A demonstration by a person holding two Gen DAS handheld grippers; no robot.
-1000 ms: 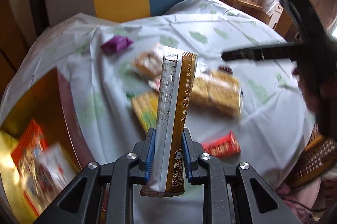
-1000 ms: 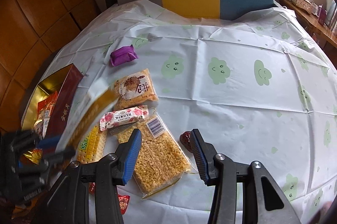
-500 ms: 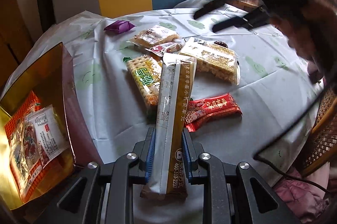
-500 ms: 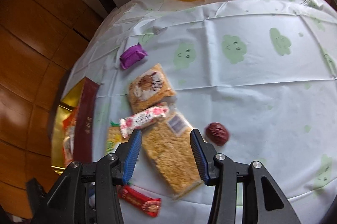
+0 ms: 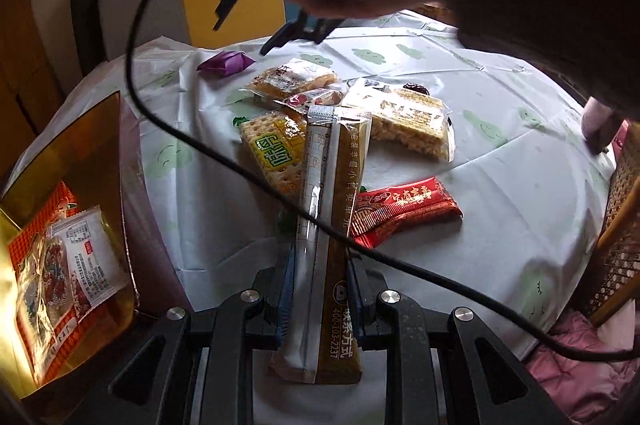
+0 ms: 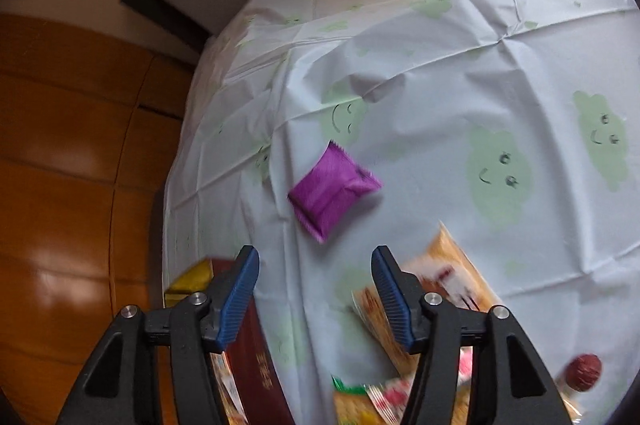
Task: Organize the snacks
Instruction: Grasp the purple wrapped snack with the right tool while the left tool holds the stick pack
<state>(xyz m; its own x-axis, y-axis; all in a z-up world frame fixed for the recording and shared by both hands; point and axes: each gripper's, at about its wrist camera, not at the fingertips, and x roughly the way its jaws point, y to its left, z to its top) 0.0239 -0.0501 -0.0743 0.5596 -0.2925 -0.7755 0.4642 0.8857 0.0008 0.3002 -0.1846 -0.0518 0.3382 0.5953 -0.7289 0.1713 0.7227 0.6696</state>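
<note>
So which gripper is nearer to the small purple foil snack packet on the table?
Right. The right gripper, jaws open and just widened, hovers close to the purple packet. The left gripper, clamping a long brown stick packet, is across the pile.

One purple packet (image 6: 332, 191), one red bar (image 5: 404, 209), one cracker pack (image 5: 274, 153), one gold box (image 5: 72, 153), two grippers

Your left gripper (image 5: 320, 301) pinches a glossy gold-and-silver foil stick pack (image 5: 328, 225) between ribbed blue pads on matt black plastic fingers with bright metal screws. Beyond the pack you see a thin creased plastic tablecloth (image 5: 500, 185) with a soft sheen, carrying a shiny red wrapper (image 5: 404, 209) and clear crinkly cracker film (image 5: 272, 153). Left of the pack stands a mirror-like gold box (image 5: 80, 161).
</note>
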